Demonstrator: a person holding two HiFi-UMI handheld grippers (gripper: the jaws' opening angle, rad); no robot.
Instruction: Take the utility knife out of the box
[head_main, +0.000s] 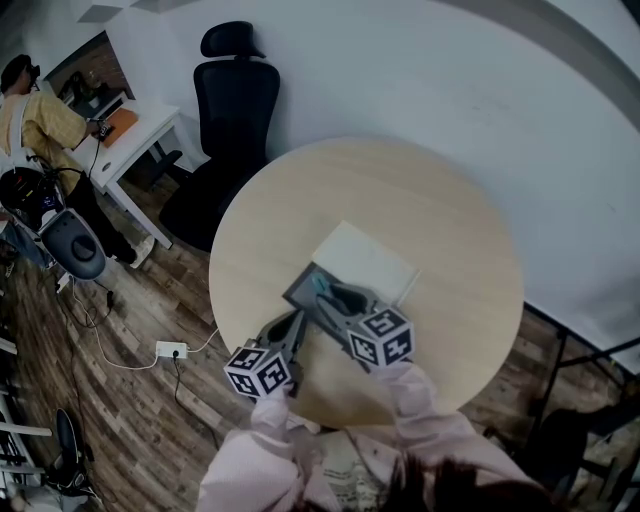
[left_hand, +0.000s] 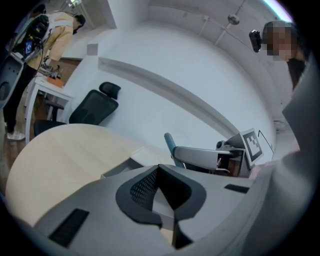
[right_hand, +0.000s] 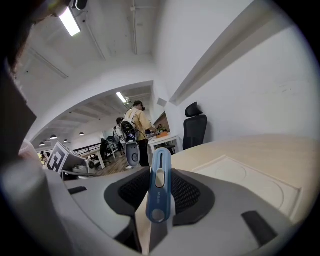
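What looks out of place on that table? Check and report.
Nothing stands out. The utility knife sits clamped in the right gripper, held over the box. Nothing on the table looks spilled, damaged or askew.

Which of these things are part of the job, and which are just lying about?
Job: knife, held in the right gripper; box; left gripper.
Lying about: chair; desk; power strip; person at the desk.
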